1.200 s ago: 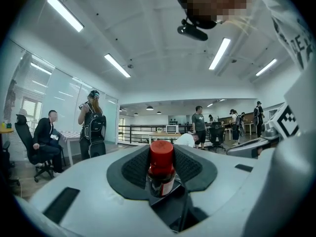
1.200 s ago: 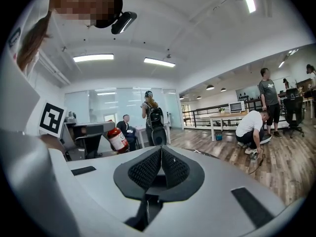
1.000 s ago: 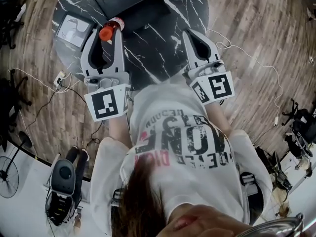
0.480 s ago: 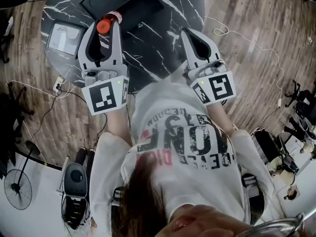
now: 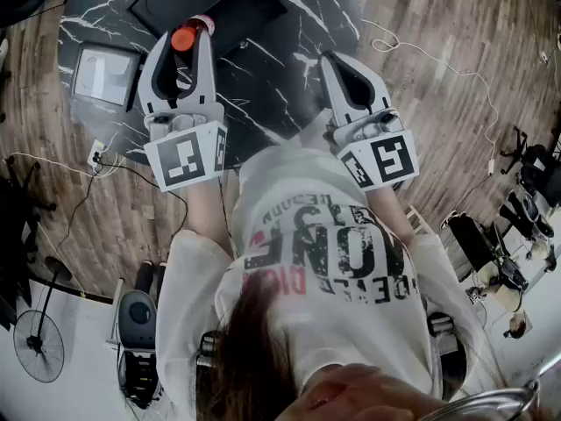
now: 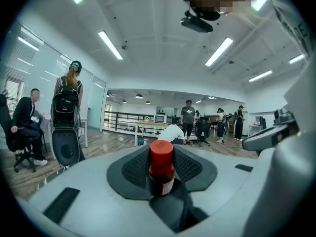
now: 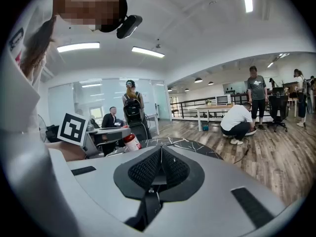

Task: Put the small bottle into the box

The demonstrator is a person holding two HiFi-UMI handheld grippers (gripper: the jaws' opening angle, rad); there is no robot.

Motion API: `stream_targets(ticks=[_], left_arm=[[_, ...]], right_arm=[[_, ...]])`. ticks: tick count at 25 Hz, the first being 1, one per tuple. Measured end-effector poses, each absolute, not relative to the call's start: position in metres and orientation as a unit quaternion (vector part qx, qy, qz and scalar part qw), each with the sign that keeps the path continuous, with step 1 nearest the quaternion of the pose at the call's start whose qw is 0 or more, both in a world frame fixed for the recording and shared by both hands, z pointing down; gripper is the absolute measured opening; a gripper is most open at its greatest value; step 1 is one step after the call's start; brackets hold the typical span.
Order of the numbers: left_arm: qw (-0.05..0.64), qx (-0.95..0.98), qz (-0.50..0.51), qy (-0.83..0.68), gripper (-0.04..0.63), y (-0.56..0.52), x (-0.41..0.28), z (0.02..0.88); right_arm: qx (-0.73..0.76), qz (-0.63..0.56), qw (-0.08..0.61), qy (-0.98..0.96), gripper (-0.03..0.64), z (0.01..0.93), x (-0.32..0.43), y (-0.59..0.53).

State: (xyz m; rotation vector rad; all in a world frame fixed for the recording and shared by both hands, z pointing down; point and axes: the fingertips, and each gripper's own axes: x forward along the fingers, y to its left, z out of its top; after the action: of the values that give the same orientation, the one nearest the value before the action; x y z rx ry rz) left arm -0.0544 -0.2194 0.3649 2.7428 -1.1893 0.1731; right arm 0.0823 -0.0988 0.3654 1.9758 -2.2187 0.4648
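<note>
In the head view my left gripper (image 5: 182, 40) is shut on a small dark bottle (image 5: 188, 33) with a red cap and a white label. The bottle hangs at the near edge of the low black box (image 5: 232, 3) on the black marble table (image 5: 289, 77). The left gripper view shows the bottle (image 6: 161, 168) standing upright between the dark ribbed pads (image 6: 133, 168) of the left gripper (image 6: 162, 157). My right gripper (image 5: 331, 60) hovers over the table right of the box, with nothing in it. In the right gripper view the right gripper (image 7: 160, 157) has its jaws together, and the bottle (image 7: 131, 142) shows beyond to the left.
A grey-white square device (image 5: 103, 75) lies on the table left of the box. Cables (image 5: 105, 160) run over the wooden floor round the table. A fan (image 5: 39, 345) and a chair (image 5: 136, 323) stand at lower left. Several people (image 6: 187, 115) are in the room behind.
My left gripper has carried the bottle a little farther forward, up to the box's near edge. The right gripper has hardly moved.
</note>
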Motion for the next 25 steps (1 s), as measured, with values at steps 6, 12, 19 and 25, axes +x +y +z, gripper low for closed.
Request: stream_targets(ticks=[6, 12, 19, 25], left_arm=[[0.084, 0.912, 0.069, -0.395, 0.140, -0.228, -0.051, 0.385], [0.092, 0.911, 0.083, -0.394, 0.140, -0.232, -0.048, 0.405], [0.097, 0.908, 0.095, -0.397, 0.140, -0.235, -0.045, 0.432], [0.105, 0.906, 0.107, -0.395, 0.140, -0.234, -0.041, 0.449]], right_arm=[[0.662, 0.162, 0.074, -0.728, 0.002, 0.370, 0.083, -0.098], [0.667, 0.169, 0.076, -0.722, 0.002, 0.375, 0.085, -0.098], [0.668, 0.177, 0.079, -0.718, 0.002, 0.380, 0.084, -0.099], [0.665, 0.183, 0.078, -0.720, 0.002, 0.383, 0.080, -0.100]])
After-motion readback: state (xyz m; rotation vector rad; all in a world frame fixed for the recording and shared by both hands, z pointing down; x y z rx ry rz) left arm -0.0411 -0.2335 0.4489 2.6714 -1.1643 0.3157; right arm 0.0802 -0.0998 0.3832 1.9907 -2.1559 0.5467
